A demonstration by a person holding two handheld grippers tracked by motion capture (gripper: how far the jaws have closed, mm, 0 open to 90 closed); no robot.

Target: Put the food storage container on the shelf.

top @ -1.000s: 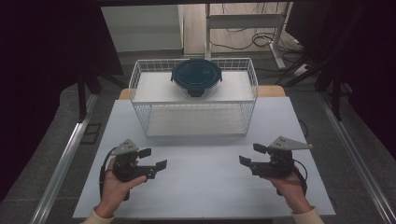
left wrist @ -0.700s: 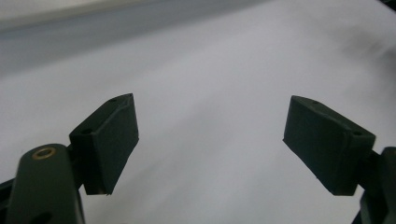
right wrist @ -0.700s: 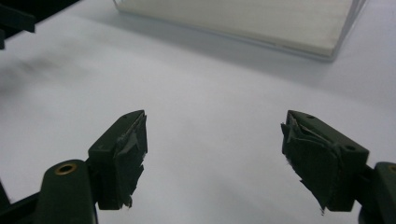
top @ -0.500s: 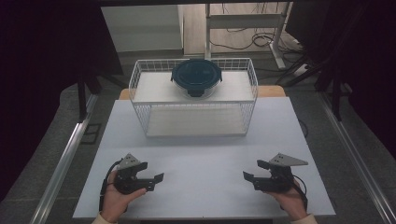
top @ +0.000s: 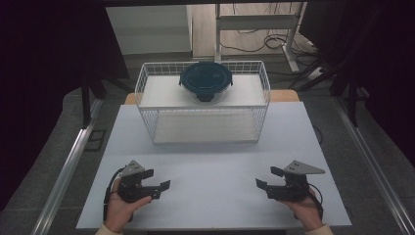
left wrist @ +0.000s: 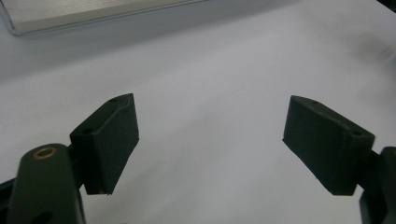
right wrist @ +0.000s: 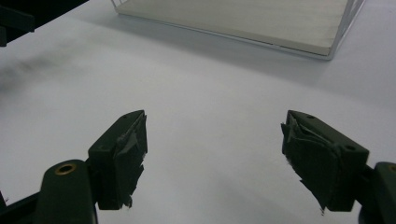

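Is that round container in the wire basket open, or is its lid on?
Shut. The round container stands upright in the wire basket with its dark blue lid sitting flat on top, side clips apparently folded down.

White table [top: 215, 161], metal desk frame w/ cables [top: 254, 29] behind on floor

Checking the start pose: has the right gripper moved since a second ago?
Yes. The right gripper has drawn back toward the table's near edge, farther from the wire basket.

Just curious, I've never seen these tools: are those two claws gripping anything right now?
Nothing. The left gripper and right gripper have open, empty jaws above the white table.
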